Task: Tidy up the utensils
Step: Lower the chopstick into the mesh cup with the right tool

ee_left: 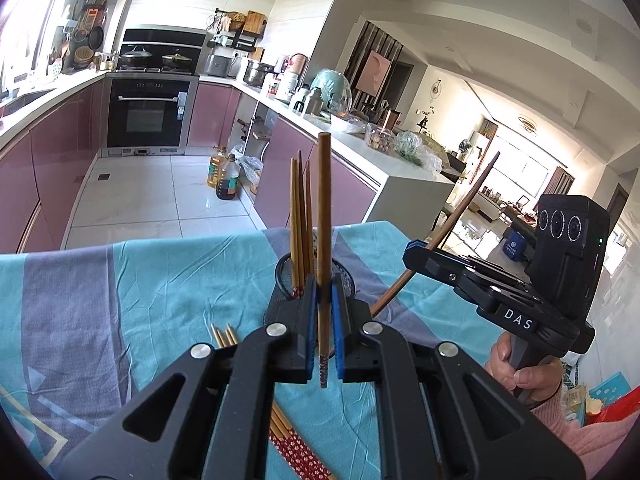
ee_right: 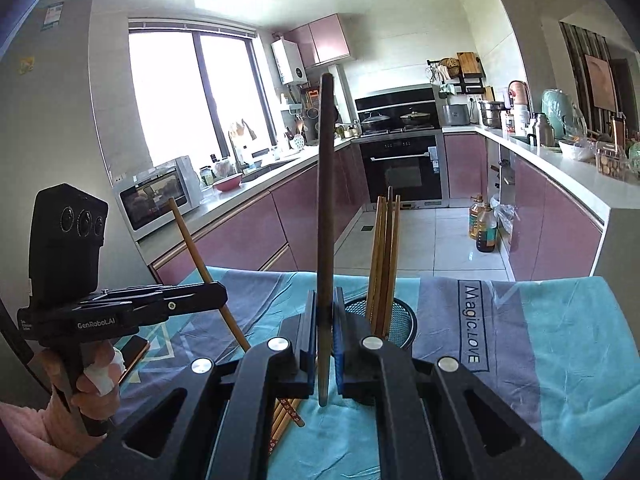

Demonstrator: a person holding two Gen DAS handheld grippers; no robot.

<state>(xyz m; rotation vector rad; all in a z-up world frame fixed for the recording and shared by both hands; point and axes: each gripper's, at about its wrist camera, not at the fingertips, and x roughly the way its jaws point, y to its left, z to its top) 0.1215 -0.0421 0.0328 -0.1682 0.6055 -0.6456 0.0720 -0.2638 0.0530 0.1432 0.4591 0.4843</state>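
Observation:
My left gripper (ee_left: 323, 292) is shut on a brown chopstick (ee_left: 325, 208) that stands nearly upright, its patterned end hanging below the jaws. Just behind it is a black mesh holder (ee_left: 277, 300) with several light chopsticks (ee_left: 298, 216) in it. To the right, my right gripper (ee_left: 416, 249) grips a dark chopstick (ee_left: 460, 216) tilted to the right. In the right wrist view the right gripper (ee_right: 325, 308) is shut on that dark chopstick (ee_right: 325, 200), with the holder (ee_right: 405, 326) just right of it. The left gripper (ee_right: 219, 292) is at the left with its chopstick (ee_right: 192, 240).
A teal and grey cloth (ee_left: 120, 280) covers the table. Loose chopsticks (ee_left: 224, 336) lie on it under the grippers, with more chopsticks (ee_right: 288, 412) nearer me. A flat dark object (ee_right: 134, 354) lies at the left. Beyond the table edge are pink cabinets, an oven (ee_left: 150, 114) and oil bottles (ee_left: 226, 178).

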